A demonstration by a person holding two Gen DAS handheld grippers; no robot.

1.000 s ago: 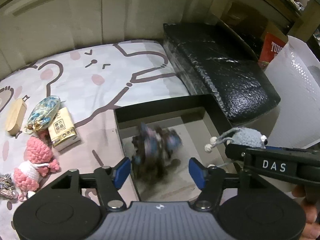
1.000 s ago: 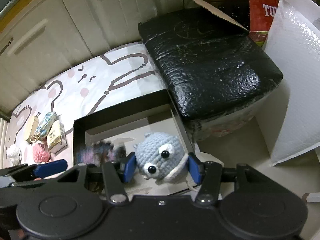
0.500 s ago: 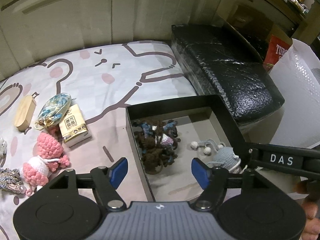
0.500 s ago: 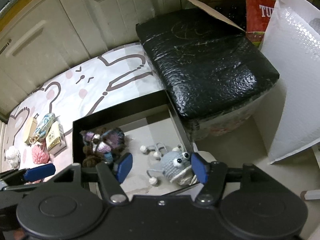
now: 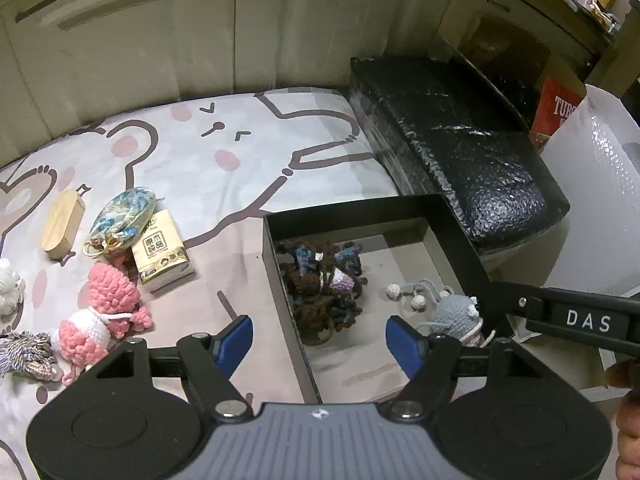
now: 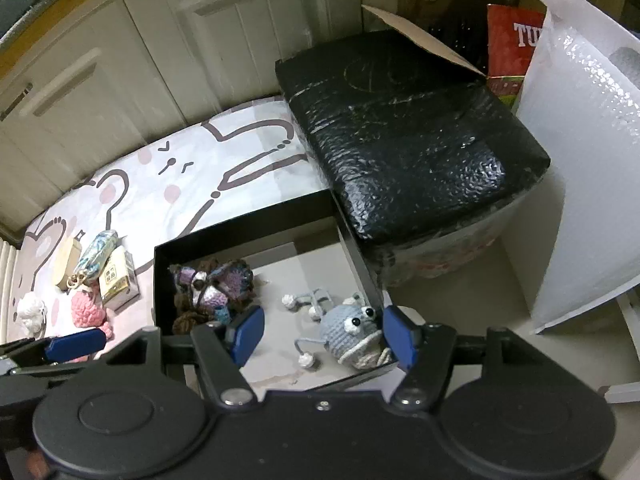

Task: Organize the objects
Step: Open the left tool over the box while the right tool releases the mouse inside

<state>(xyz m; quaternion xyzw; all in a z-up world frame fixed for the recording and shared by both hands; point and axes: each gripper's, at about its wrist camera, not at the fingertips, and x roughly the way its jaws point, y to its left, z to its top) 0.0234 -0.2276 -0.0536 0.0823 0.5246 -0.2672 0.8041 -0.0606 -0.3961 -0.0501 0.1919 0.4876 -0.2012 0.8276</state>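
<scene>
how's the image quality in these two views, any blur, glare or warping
Left wrist view: dim indoor light, sharp on the black box and the brown yarn doll, cupboard doors bowed by the fisheye, dark corners. Right wrist view: glare streaks on the black bubble-wrapped package, the white bubble mailer looks washed out, the grey crochet toy is crisp; no motion blur in either.

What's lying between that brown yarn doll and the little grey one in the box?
Only bare box floor separates the brown doll and grey doll, clearest in the right wrist view.
</scene>
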